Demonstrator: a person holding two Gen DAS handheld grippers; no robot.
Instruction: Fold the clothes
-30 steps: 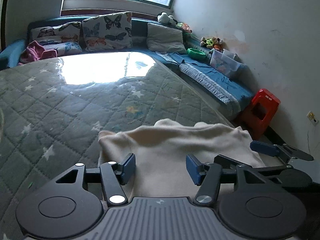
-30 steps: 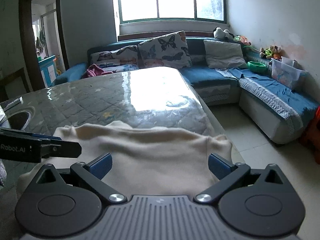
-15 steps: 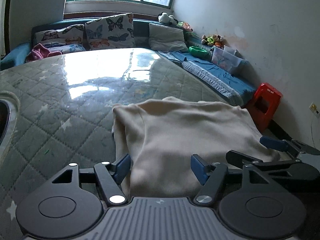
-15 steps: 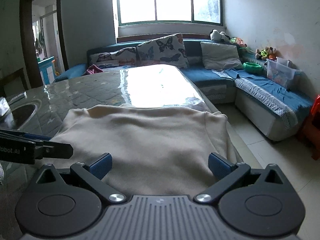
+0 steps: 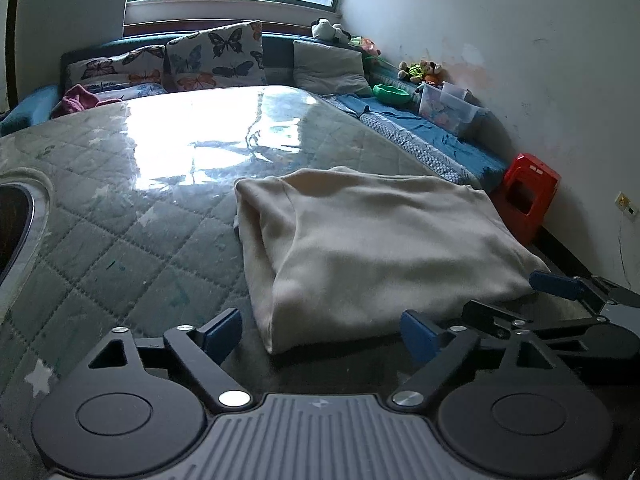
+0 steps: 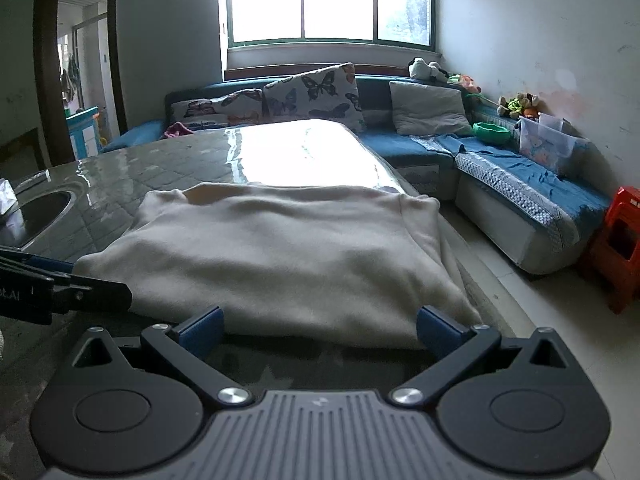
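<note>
We're looking down both grippers at a cream sweater [image 5: 384,248] that's lying folded over on the quilted green table cover [image 5: 120,240], close to the near edge of the table.

Left gripper [image 5: 320,334]: its jaws are opening right now, and they're already standing wide. The near left corner of the sweater is sitting just ahead of the gap between the blue pads [image 5: 222,334], but neither pad is pressing on the fabric, so it's let go, nothing grasped.

Right gripper [image 6: 320,330]: jaws are spread wide too, with the folded front edge of the sweater [image 6: 280,256] lying just ahead of the fingertips. Its right pad is right up against the sweater's near right corner, and we can't really tell if it's touching. Nothing is being pinched there either, so it's released.

From the left gripper, the right gripper [image 5: 484,306] is sticking in from the right, sitting at the sweater's near right corner. From the right gripper, the left gripper's black finger [image 6: 68,294] is poking in from the left, right by the sweater's near left edge.

Ahead of both grippers, past the sweater, the table cover is throwing back a lot of glare from the window [image 6: 328,0]. Further ahead there's a blue sofa [image 6: 520,176] with butterfly cushions [image 6: 312,94], and off to the right of the grippers a red stool [image 5: 528,192] is standing on the floor.
</note>
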